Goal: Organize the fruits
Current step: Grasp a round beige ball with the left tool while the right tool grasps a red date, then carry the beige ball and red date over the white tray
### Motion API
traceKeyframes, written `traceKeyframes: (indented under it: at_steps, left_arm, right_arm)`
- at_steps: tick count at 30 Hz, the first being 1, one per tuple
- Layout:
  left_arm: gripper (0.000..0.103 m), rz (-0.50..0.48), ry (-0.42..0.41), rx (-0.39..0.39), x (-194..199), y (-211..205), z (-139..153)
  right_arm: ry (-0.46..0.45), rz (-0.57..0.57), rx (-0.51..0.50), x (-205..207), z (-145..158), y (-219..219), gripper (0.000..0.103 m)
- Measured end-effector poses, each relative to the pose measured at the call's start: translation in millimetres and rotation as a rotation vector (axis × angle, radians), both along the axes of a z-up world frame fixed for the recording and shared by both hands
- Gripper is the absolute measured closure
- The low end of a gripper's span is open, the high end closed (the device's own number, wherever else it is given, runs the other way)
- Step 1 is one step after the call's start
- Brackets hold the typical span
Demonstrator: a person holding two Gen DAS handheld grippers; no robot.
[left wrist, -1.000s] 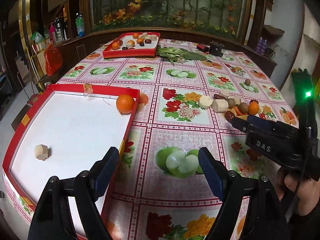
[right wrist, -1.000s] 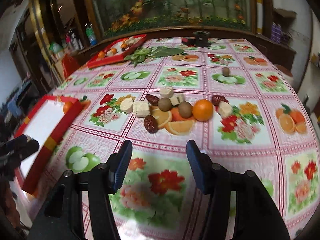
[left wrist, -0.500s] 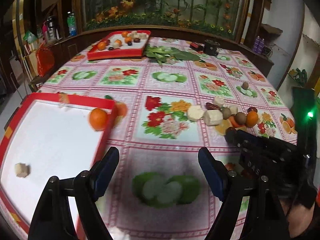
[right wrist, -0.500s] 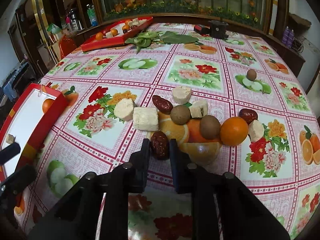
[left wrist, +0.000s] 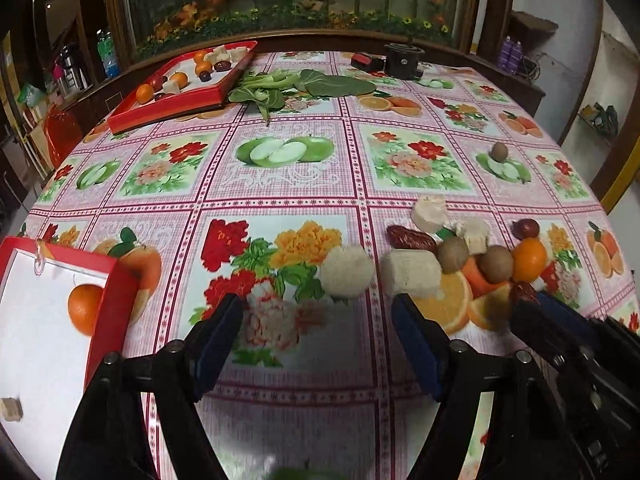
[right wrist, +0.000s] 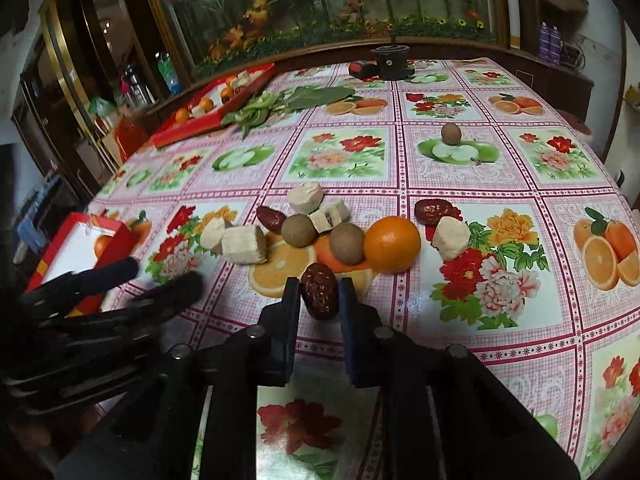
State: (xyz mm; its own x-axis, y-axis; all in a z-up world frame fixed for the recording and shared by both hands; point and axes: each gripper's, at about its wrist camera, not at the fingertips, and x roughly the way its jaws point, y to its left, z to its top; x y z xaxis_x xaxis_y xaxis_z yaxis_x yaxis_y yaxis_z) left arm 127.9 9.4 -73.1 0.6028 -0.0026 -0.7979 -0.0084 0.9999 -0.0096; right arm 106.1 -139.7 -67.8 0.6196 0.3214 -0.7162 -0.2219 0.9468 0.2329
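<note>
Right wrist view: the right gripper (right wrist: 319,300) pinches a dark red date (right wrist: 319,295) between its pads, the date's long axis running from six to twelve o'clock, its far end toward the orange (right wrist: 392,244) and kiwis at twelve to one o'clock. Left gripper (left wrist: 318,332), jaws closing with nothing between them, hangs over the tablecloth (left wrist: 280,184), the pale round chunk (left wrist: 347,272) at twelve o'clock.

No legible text anywhere.
</note>
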Motion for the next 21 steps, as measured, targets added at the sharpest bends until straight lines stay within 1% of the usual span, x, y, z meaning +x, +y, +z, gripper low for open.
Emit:
traceKeyframes:
  at_steps: [3, 5, 6, 7, 9, 14, 21]
  left_arm:
    - [0.032, 0.01, 0.006, 0.011, 7, -2, -4]
    - [0.039, 0.007, -0.015, 0.015, 8, -4, -3]
    - [0.048, 0.006, -0.019, 0.013, 9, -4, -3]
    - [0.06, 0.004, -0.023, 0.011, 9, -4, -2]
    - [0.076, -0.001, -0.027, 0.009, 9, -5, -1]
    - [0.076, -0.03, -0.011, 0.004, -2, -4, 0]
    - [0.076, -0.035, 0.007, -0.042, -47, 4, 5]
  right_arm:
    - [-0.015, 0.005, 0.021, -1, 4, -2, 0.082]
    - [-0.02, 0.007, 0.035, -1, 6, -3, 0.082]
    - [-0.02, 0.006, 0.042, -1, 5, -4, 0.082]
    - [-0.02, 0.007, 0.049, -1, 6, -5, 0.082]
    - [-0.023, 0.006, 0.057, -1, 7, -7, 0.082]
    - [-0.025, 0.004, 0.071, -1, 8, -9, 0.082]
    - [-0.021, -0.003, 0.051, 1, 4, -9, 0.082]
